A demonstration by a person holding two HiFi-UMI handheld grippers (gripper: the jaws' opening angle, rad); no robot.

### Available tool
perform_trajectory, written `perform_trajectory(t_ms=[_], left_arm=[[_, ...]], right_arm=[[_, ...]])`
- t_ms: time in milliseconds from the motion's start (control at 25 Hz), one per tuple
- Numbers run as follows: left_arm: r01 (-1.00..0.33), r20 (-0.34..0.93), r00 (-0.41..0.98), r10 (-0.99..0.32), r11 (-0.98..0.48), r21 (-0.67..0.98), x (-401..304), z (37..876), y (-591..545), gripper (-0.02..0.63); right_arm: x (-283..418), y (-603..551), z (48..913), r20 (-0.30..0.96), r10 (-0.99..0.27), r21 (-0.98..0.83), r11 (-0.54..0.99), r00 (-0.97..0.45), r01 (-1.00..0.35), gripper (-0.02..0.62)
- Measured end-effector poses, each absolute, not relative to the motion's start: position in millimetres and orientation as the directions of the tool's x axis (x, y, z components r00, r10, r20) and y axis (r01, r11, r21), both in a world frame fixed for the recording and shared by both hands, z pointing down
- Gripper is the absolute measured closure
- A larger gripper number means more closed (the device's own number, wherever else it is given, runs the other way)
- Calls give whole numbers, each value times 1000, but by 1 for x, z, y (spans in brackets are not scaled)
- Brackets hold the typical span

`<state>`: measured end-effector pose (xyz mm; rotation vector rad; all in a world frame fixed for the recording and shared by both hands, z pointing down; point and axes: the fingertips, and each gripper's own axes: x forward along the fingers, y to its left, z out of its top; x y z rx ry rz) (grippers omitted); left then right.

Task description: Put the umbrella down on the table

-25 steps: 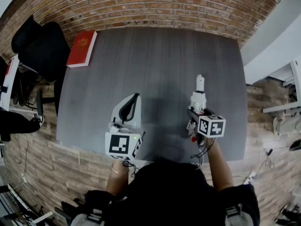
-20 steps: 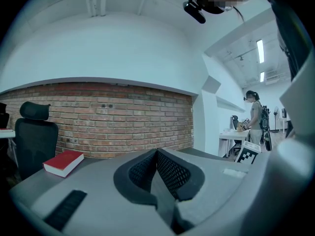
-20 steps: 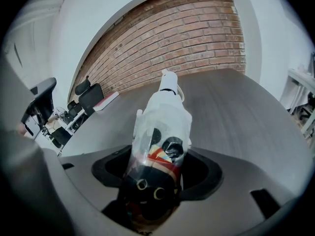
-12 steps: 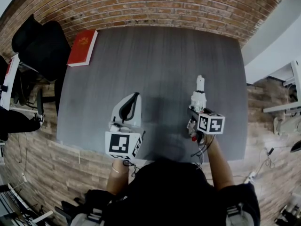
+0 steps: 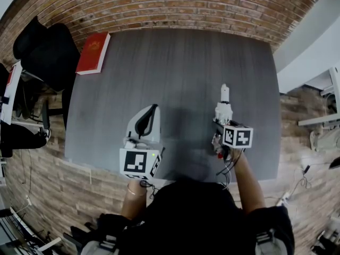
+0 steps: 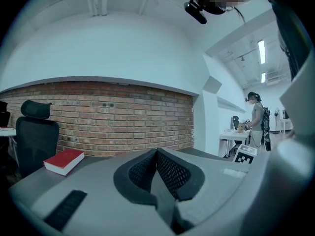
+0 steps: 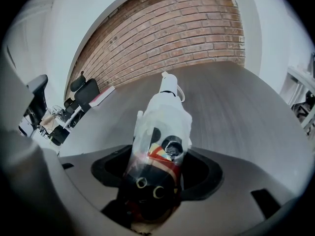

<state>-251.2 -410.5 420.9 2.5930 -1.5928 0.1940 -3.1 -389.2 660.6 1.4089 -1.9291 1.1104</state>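
Observation:
A folded umbrella [image 7: 160, 136], white toward its tip with red and black print near the handle end, sits between the jaws of my right gripper [image 7: 155, 173], which is shut on it. In the head view the umbrella [image 5: 223, 106] points away from me over the right part of the grey table [image 5: 175, 68], its white tip farthest out, tilted downward toward the tabletop. My left gripper [image 5: 149, 118] rests at the front left of the table, its dark pads [image 6: 170, 173] pressed together with nothing between them.
A red book [image 5: 92, 53] lies at the table's far left corner, seen again as the red book [image 6: 64, 160] in the left gripper view. A black office chair [image 5: 45, 49] stands left of the table. A brick wall [image 5: 175, 7] runs behind it.
The right gripper and the umbrella have shifted only slightly, the marker cube a little nearer to me. The left gripper has stayed put.

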Motion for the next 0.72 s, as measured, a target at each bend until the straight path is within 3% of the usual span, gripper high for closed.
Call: perform_trajectory(t_ms=[720], left_arm=[[-896, 171, 441, -881, -444, 20, -254, 426, -407, 603]], right_arm=[[-10, -391, 669, 807, -492, -291, 153, -328, -944, 298]])
